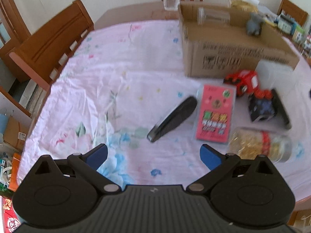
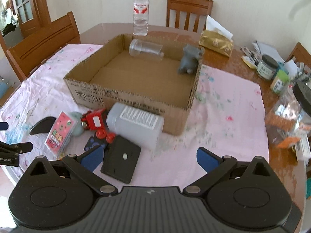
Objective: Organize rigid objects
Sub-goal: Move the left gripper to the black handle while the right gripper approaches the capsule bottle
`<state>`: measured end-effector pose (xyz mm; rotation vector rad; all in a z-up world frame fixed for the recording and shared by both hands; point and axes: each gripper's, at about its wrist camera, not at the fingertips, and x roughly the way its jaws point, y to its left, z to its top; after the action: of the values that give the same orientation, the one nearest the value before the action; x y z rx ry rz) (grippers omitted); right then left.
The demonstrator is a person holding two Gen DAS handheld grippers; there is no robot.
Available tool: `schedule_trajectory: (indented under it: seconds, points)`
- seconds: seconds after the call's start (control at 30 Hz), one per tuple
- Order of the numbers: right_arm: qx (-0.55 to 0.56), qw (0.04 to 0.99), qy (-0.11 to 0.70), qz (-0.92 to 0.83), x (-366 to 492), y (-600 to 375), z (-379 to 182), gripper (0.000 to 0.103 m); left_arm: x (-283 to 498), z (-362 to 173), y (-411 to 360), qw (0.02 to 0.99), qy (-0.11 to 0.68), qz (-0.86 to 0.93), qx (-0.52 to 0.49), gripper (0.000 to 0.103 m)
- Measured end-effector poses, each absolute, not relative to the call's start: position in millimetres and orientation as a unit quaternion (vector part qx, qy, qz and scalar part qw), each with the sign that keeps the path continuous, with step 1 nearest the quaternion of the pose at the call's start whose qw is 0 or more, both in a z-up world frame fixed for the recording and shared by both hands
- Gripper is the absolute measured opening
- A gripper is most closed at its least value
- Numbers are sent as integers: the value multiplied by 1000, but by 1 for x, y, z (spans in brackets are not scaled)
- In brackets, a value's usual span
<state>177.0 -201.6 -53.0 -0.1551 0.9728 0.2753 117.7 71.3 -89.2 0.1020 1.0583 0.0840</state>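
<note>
An open cardboard box stands on the pink cloth and holds a clear plastic cup on its side and a grey toy. Loose items lie in front of it: a white canister, a red toy car, a pink card pack, a black oblong case, a flat black plate and a jar of golden bits. My left gripper hovers open just short of the black case. My right gripper is open, its left finger beside the black plate.
A water bottle and a gold tissue box stand behind the box. Small jars and a snack bag crowd the table's right side. Wooden chairs ring the table. The left gripper's arm shows at the left edge.
</note>
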Motion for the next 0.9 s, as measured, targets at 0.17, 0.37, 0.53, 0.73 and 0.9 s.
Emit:
schedule_trajectory:
  seconds: [0.17,0.37,0.53,0.73,0.9]
  points:
    - [-64,870,477,107,171,-194,-59,103,128,-107,87,856,515,26,45,101]
    - [-55,870,484,73,170,-170,-60,103,141,-116,112,853,520,-4,49,101]
    - [-48,870,488,55,169,-149,-61,103,152,-112,132,860,507,-39,41,101]
    - [-41,870,491,34,164,-130,-61,103,172,-112,144,862,500,-70,43,101]
    - [-36,867,496,20,159,-120,-63,103,185,-114,148,863,494,-86,61,101]
